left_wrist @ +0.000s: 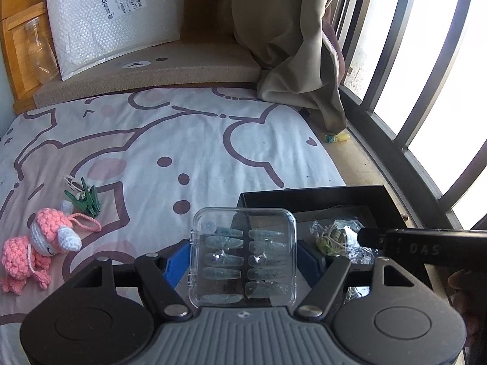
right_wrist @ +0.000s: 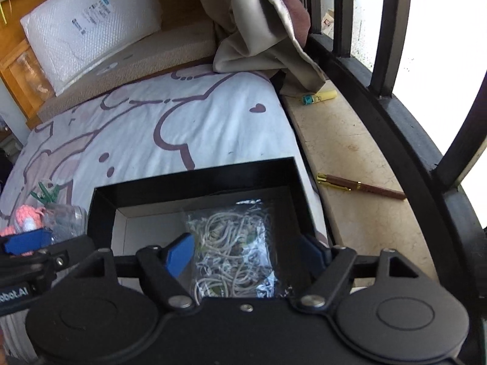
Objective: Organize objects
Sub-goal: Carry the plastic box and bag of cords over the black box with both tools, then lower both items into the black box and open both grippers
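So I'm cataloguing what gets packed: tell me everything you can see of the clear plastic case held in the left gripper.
The clear plastic case is a flat, rounded-corner hinged box, closed, with small hinge tabs along its left edge. Inside lie two columns of pale blue-green press-on nails. The left gripper clamps it by its two sides between blue pads, held above the patterned bedsheet, beside the black cardboard box.

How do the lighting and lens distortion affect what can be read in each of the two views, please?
Left wrist view: the window is blown out white, its bars bend with the fisheye, and glare blurs the clear case. Right wrist view: the same overexposure at right, the black box interior in shade, and the plastic bag glints.
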Demonstrator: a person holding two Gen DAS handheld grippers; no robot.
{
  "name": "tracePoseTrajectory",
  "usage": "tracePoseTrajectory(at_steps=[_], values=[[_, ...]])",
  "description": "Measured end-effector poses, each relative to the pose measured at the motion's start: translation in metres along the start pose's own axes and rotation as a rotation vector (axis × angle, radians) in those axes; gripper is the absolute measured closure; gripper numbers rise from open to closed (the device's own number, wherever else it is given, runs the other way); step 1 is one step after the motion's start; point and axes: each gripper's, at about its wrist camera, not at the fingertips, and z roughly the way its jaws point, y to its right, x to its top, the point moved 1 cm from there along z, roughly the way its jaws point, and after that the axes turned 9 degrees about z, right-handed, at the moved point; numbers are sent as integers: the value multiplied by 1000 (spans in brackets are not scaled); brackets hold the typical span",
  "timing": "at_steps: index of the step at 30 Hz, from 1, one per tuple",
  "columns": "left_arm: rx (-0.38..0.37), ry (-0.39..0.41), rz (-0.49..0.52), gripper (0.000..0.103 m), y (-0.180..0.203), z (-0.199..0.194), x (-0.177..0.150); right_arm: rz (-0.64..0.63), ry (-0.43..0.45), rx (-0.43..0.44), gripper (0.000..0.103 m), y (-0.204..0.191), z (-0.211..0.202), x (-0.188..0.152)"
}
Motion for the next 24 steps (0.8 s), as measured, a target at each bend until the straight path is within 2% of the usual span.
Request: tracePoseTrajectory(at_steps=[1, 2, 3, 8, 12, 19, 24], values=[[-1, -1, 2, 29, 1, 0, 0, 22, 4, 10, 40, 3, -4, 2], [-4, -1, 4, 29, 3, 1, 0, 36, -4, 17, 53, 5, -5, 4], [-6, -1, 6, 29, 4, 1, 0, 41, -12, 28, 60, 5, -6, 5], [-20, -2, 28, 29, 11, 3, 0, -23, -59, 90, 65, -7, 9, -1], [-32, -6, 43, 29, 14, 4, 0, -68, -100, 24, 68, -5, 37, -11], [-39, -16, 40, 29, 24, 7, 0, -49, -94, 43, 70, 1, 43, -13], [-52, -25, 23, 29, 32, 6, 1, 52, -105, 66, 73, 9, 30, -8]])
